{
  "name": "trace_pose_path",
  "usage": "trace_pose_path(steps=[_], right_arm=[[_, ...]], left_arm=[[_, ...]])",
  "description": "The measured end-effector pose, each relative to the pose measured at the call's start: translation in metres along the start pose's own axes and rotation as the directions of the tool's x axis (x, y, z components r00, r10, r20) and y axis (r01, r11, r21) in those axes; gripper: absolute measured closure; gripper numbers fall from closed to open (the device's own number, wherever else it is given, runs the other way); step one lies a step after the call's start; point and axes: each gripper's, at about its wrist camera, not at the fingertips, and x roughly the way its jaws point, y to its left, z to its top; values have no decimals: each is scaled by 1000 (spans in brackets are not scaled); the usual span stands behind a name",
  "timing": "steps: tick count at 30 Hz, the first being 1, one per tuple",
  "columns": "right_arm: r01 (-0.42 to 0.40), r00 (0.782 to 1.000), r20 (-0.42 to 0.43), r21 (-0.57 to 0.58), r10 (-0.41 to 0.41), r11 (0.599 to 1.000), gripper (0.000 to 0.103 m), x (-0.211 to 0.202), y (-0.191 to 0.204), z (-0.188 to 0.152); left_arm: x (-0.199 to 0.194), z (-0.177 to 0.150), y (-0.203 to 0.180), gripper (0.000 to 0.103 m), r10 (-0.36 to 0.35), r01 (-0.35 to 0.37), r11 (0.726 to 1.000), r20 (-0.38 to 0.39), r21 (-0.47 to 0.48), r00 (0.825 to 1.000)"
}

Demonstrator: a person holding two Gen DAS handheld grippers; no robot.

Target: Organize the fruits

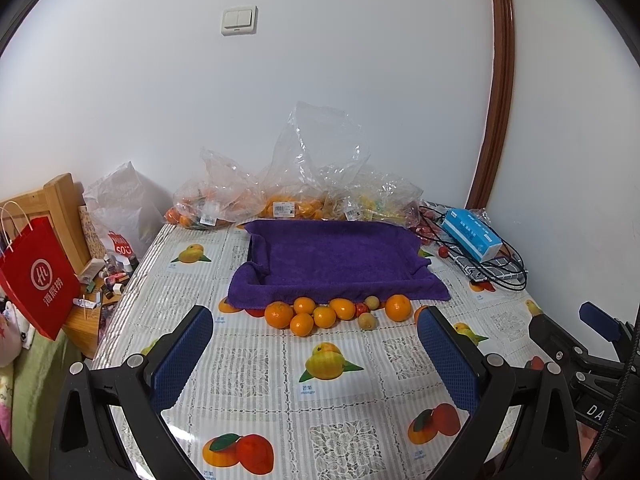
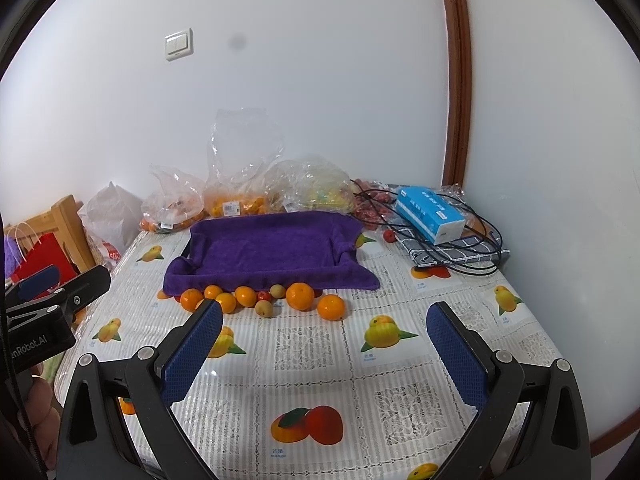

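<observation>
Both claws hang wide open and empty over the tabletop [image 1: 256, 364]: left claw [image 1: 316, 356], right claw [image 2: 324, 344]. Seven oranges [image 2: 300, 296], two pale small fruits [image 2: 264, 309] and one red fruit [image 2: 263, 295], half hidden, lie at 12 o'clock, against the near edge of the purple towel-lined tray [image 2: 264, 252]. Behind it, perhaps four plastic bags [image 2: 236, 196] hold blurred fruit.

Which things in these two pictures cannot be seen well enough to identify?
- Fruit in the plastic bags: both views, crinkled film blurs the kinds and the count.
- Price labels on the bags: too small to read.
- What lies under the purple towel: covered in both views.
- Small items on the side table: left wrist view, too small and crowded.
</observation>
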Motion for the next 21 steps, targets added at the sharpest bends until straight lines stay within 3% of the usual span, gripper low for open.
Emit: trace_pose_path(steps=[6, 12, 14, 21], right_arm=[[11, 998, -58, -22, -12, 1000, 2, 15, -1, -2], [15, 997, -80, -27, -17, 1000, 2, 35, 2, -7], [3, 995, -96, -25, -6, 1000, 2, 41, 2, -9], [1, 992, -129, 6, 0, 1000, 1, 76, -5, -16]], left_arm=[[19, -11, 15, 0, 7, -7, 1000, -29, 2, 1000], [38, -13, 24, 0, 34, -34, 999, -106, 0, 994], [44, -13, 26, 0, 41, -41, 999, -73, 2, 997], [77, -21, 42, 1, 32, -36, 999, -105, -38, 994]])
